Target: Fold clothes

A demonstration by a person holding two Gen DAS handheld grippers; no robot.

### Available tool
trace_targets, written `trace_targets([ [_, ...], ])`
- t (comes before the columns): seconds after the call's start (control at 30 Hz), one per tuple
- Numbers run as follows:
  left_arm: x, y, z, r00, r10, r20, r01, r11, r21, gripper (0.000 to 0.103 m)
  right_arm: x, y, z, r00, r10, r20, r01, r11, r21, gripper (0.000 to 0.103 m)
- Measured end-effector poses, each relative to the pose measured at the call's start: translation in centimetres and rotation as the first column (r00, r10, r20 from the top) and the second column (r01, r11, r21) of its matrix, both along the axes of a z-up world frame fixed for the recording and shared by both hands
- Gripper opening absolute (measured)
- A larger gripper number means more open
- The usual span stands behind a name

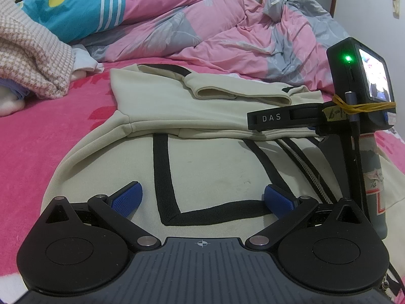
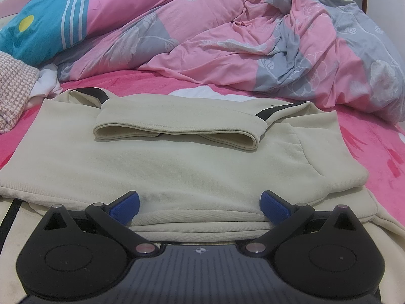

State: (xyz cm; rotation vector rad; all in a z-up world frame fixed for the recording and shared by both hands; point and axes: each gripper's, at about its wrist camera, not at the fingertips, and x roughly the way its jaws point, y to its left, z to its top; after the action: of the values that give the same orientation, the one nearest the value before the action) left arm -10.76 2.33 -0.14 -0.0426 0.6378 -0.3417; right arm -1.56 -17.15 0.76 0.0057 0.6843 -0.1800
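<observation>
A cream garment with black stripes lies partly folded on the pink bed. Its far half is doubled over, with a folded sleeve lying across the top. My left gripper is open low over the near striped panel, blue pads wide apart, nothing between them. My right gripper is open too, its pads spread above the near folded edge. In the left wrist view the right gripper's body and camera stand at the right, over the garment.
A crumpled pink and grey duvet is piled along the far side. A blue, pink and white pillow and a checked knit blanket lie at the far left. Bare pink bedsheet shows left of the garment.
</observation>
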Motion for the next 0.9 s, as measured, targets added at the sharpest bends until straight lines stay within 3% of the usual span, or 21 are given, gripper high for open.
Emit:
trace_targets([
  [0.9,0.11,0.28,-0.03,1.0,0.006,-0.005,-0.006,1.0,-0.023,0.103,-0.01,-0.05,-0.04,1.0,0.001,0.002,-0.001,1.0,0.0,0.103],
])
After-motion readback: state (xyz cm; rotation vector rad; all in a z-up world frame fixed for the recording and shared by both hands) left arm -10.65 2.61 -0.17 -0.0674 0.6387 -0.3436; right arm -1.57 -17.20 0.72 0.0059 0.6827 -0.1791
